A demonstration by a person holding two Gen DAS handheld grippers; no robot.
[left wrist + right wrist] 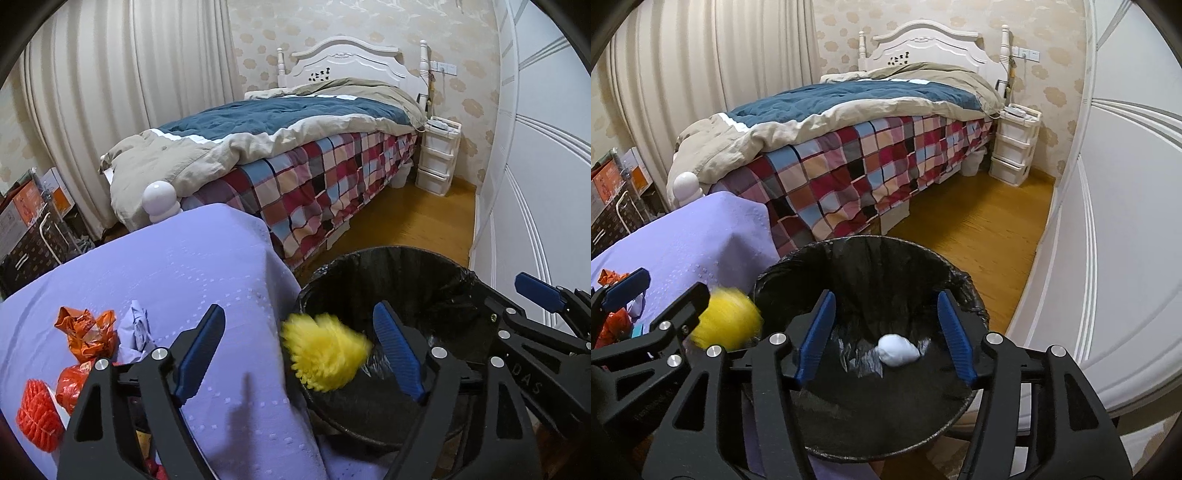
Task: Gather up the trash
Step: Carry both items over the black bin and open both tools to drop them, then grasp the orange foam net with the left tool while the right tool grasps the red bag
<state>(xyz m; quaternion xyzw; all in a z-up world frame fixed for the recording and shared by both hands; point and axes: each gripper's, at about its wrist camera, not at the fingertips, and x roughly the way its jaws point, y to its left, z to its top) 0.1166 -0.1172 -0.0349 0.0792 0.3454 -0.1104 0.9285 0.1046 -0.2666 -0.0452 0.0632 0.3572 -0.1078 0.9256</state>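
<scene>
yellow ball (325, 350) | between parted left gripper (301, 354) pads, untouched | over bin (388, 266)

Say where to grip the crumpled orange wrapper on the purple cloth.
Grip the orange wrapper across its raised crumpled peak, coming down from above with the jaws straddling it. Its folds stand up off the purple cloth, and a pale paper wad crowds its right side.
</scene>
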